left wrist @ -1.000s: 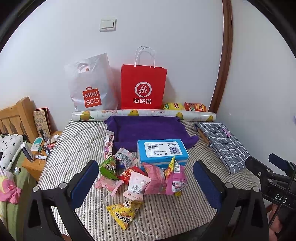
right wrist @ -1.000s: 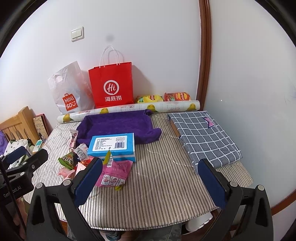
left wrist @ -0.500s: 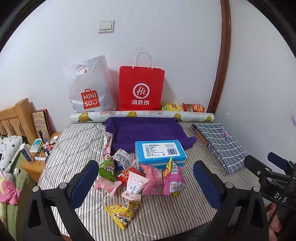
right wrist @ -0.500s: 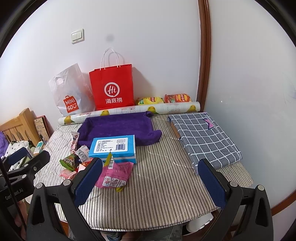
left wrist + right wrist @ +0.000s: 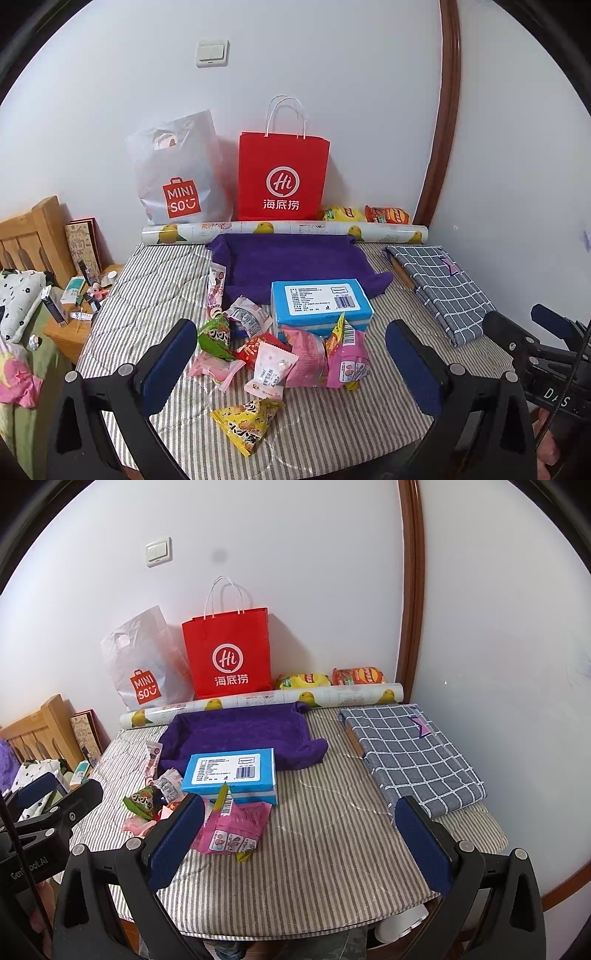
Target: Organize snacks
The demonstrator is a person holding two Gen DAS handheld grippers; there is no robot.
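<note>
Facing the heap of small snack packets (image 5: 273, 350) on the striped table cover (image 5: 325, 849), the left gripper (image 5: 291, 365) hangs above the near edge with its blue-padded jaws wide apart and nothing between them. The heap lies straight ahead of it, framed by the two jaws in the left wrist view. The right gripper (image 5: 299, 845) is likewise spread and empty, but its line of sight falls on bare cover; the heap sits off to its left, partly behind its left jaw. By this judgement the left gripper is nearer — and better aligned.

The yellow triangular packet (image 5: 247, 421) lies closest to the left gripper, apart from the heap. The pink pouch (image 5: 345, 360) leans against the blue rectangular box (image 5: 319, 302), which stands just behind the heap, its long axis running left to right. The box rests on the front edge of a purple cloth tray (image 5: 295, 258).

Limits of view:
- Packets overlap, so their count cannot be settled.
- Print on the packets is too small to read.
- Contents of the red paper bag (image 5: 282, 177) are hidden.
</note>
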